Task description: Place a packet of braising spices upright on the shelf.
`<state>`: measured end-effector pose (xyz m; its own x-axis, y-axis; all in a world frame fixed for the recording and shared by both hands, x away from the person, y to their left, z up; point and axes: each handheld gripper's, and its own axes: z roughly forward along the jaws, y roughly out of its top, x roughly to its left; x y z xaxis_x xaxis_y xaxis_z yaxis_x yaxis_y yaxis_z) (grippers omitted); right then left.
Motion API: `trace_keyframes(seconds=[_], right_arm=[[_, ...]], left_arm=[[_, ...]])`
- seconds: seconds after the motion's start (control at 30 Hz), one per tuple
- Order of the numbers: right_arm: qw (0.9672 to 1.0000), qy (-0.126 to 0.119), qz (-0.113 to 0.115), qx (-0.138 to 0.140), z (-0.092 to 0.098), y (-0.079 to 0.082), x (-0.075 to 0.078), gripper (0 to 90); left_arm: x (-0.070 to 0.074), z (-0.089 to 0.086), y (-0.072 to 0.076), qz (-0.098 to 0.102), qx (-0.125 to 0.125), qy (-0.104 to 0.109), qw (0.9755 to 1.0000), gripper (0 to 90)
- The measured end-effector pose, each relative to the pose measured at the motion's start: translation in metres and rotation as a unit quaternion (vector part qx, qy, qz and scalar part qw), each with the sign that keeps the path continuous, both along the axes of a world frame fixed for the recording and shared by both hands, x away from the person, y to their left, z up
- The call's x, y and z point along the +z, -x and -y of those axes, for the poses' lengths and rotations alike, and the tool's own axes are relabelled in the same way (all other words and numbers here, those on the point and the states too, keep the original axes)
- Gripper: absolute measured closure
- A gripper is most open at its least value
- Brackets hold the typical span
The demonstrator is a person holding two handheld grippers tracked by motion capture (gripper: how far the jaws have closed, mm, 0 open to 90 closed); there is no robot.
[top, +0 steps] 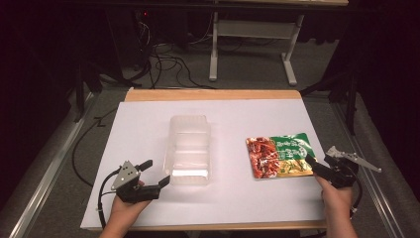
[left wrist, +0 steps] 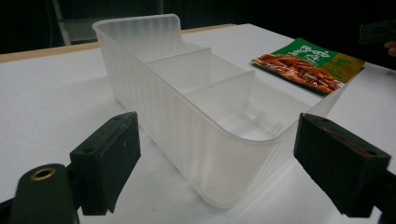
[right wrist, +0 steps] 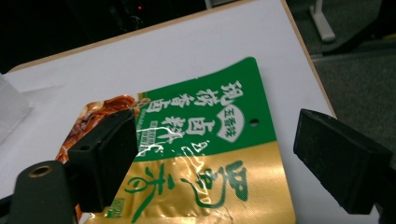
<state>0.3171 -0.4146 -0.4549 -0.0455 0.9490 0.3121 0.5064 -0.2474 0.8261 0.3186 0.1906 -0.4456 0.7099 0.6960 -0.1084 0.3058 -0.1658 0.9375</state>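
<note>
While our left gripper (top: pixel 154 174) waits open by the clear ribbed plastic divided bin (top: pixel 189 148) mid-table, our right gripper (top: pixel 318 166), jaws wide, straddles the flat green-and-gold food pouch (top: pixel 281 154) near the table's right edge, seemingly to grasp it.

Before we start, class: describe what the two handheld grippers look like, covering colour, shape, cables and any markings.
Both are black. The left gripper carries a grey three-cornered plate on top and trails a black cable; its blocky, flat-faced jaws show a small brass-ringed hole on the body below. The right gripper has the same grey plate, cable and block-shaped jaws. Both forearms are bare, with no sleeves in sight.
</note>
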Motion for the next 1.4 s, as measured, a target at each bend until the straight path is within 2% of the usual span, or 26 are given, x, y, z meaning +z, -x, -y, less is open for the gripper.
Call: trace_keyframes(seconds=[0.07, 0.1, 0.2, 0.27, 0.33, 0.37, 0.53, 0.67, 0.8, 0.87, 0.93, 1.0, 1.1, 1.13, 1.27, 1.37, 1.4], right_arm=[[1.0000, -0.007, -0.005, -0.003, 0.002, 0.000, -0.001, 14.4], [0.9997, -0.020, -0.010, -0.007, 0.005, 0.000, -0.003, 14.8], [0.9977, -0.059, -0.025, -0.024, 0.013, 0.001, -0.008, 16.6], [0.9967, -0.068, -0.032, -0.029, 0.018, 0.002, -0.010, 19.7], [0.9944, -0.090, -0.047, -0.032, 0.020, 0.002, -0.011, 22.4], [0.9946, -0.088, -0.047, -0.029, 0.021, 0.002, -0.013, 23.1], [0.9904, -0.113, -0.076, -0.024, 0.022, -0.001, -0.018, 25.7], [0.9880, -0.125, -0.087, -0.028, 0.021, -0.002, -0.019, 26.8], [0.9878, -0.119, -0.095, -0.030, 0.021, -0.002, -0.021, 28.4], [0.9887, -0.116, -0.091, -0.026, 0.021, -0.002, -0.021, 31.0], [0.9867, -0.127, -0.099, -0.022, 0.019, -0.002, -0.021, 35.0], [0.9872, -0.126, -0.097, -0.014, 0.019, -0.003, -0.023, 35.6], [0.9876, -0.123, -0.098, -0.009, 0.018, -0.003, -0.023, 41.3], [0.9865, -0.129, -0.100, -0.010, 0.018, -0.003, -0.023, 42.3], [0.9852, -0.149, -0.085, -0.003, 0.019, -0.002, -0.023, 48.3], [0.9845, -0.159, -0.067, 0.031, 0.016, -0.002, -0.022, 52.0], [0.9845, -0.159, -0.067, 0.031, 0.016, -0.002, -0.022, 52.0]], left_arm=[[0.000, 0.000, 0.000, -0.001, -0.001, -0.001, 1.0000, 15.3], [-0.001, 0.000, -0.001, -0.001, -0.001, -0.002, 1.0000, 15.3], [0.000, 0.000, 0.000, 0.000, -0.001, 0.000, 1.0000, 15.3], [0.000, 0.000, 0.000, 0.001, -0.002, 0.000, 1.0000, 15.3], [0.000, -0.001, 0.000, 0.001, -0.003, 0.000, 1.0000, 15.3], [0.000, -0.001, 0.000, 0.001, -0.003, 0.000, 1.0000, 15.3], [0.000, -0.001, -0.001, -0.001, -0.005, 0.000, 1.0000, 15.3], [0.000, 0.000, 0.000, 0.000, -0.006, -0.001, 1.0000, 15.3], [0.000, 0.000, 0.000, 0.001, -0.006, 0.001, 1.0000, 15.3], [0.000, 0.000, 0.000, 0.001, -0.006, 0.001, 1.0000, 15.3], [0.000, 0.000, 0.000, 0.001, -0.006, 0.001, 1.0000, 15.3], [0.000, 0.000, 0.000, 0.000, -0.007, 0.000, 1.0000, 15.3], [0.000, 0.000, 0.000, 0.001, -0.007, 0.000, 1.0000, 15.3], [0.000, 0.000, 0.000, 0.001, -0.007, 0.000, 1.0000, 15.3], [0.000, 0.000, 0.000, 0.001, -0.007, 0.000, 1.0000, 15.3], [0.000, 0.001, 0.000, 0.001, -0.008, -0.002, 1.0000, 15.3], [0.000, 0.001, 0.000, 0.001, -0.008, -0.002, 1.0000, 15.3]])
